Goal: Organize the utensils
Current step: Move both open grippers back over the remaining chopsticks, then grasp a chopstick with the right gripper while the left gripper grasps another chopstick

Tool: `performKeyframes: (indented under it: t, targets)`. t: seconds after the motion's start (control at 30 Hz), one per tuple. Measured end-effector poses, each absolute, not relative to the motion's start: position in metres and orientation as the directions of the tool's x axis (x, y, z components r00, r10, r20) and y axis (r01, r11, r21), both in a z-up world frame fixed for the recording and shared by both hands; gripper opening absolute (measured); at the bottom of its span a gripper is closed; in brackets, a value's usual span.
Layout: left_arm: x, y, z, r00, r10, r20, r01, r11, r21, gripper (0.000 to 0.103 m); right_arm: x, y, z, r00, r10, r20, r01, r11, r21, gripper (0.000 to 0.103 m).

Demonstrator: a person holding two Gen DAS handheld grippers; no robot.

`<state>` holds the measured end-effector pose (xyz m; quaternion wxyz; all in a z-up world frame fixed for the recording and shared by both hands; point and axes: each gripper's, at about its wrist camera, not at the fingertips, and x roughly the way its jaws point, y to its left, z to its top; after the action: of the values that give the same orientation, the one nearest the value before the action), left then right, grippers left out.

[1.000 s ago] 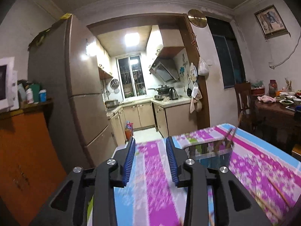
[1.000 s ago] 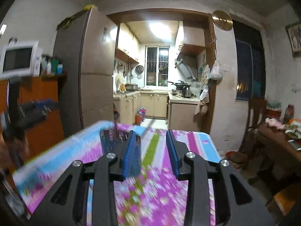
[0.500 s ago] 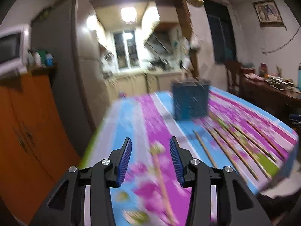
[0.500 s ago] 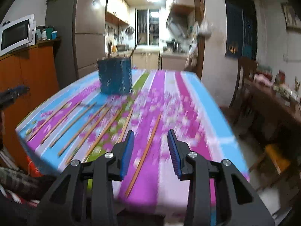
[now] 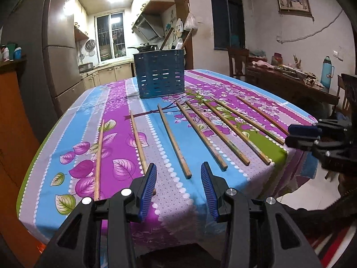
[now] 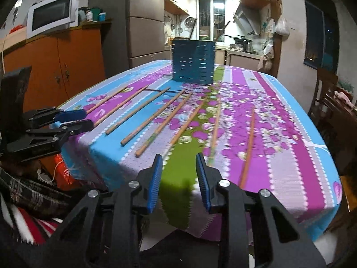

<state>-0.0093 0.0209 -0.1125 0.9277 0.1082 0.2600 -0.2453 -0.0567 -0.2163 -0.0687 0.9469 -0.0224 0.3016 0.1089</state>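
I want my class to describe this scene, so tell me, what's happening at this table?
A person holds a claw in each hand at the near table edge. The left claw and right claw are both open and empty. Eight wooden chopsticks lie spread on the floral tablecloth; the blue slotted holder behind already holds two.

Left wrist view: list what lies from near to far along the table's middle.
Left tongs, open → chopsticks lying in a row on the tablecloth → blue slotted holder with two sticks standing in it.
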Motion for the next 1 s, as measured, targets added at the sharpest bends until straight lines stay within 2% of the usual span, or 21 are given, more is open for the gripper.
performKeyframes:
  t: [0.2,0.53,0.73,0.83,0.87,1.0]
  targets:
    - [-0.004,0.010,-0.123,0.732,-0.432,-0.527,0.545,0.835,0.073,0.043,-0.054,-0.185,-0.078,0.791,0.178,-0.585,-0.220,0.975,-0.002,0.026]
    - [0.009,0.010,-0.145,0.763,-0.406,-0.504,0.504,0.861,0.069,0.043,-0.044,-0.174,-0.090,0.781,0.099,-0.617,-0.103,0.994,0.030,0.026]
    - [0.011,0.011,-0.148,0.775,-0.413,-0.478,0.494,0.868,0.052,0.043,-0.044,-0.176,-0.094,0.792,0.050,-0.608,-0.035,0.999,0.038,0.014]
    - [0.008,0.012,-0.150,0.782,-0.416,-0.464,0.489,0.871,0.043,0.039,-0.045,-0.175,-0.095,0.800,0.036,-0.600,-0.018,0.999,0.035,0.010]
    - [0.006,0.011,-0.151,0.785,-0.416,-0.458,0.489,0.871,0.046,0.034,-0.046,-0.175,-0.095,0.802,0.032,-0.597,-0.014,0.999,0.034,0.008]
    - [0.005,0.009,-0.152,0.793,-0.417,-0.445,0.488,0.871,0.054,0.029,-0.046,-0.177,-0.096,0.808,0.036,-0.587,-0.010,0.999,0.046,0.007]
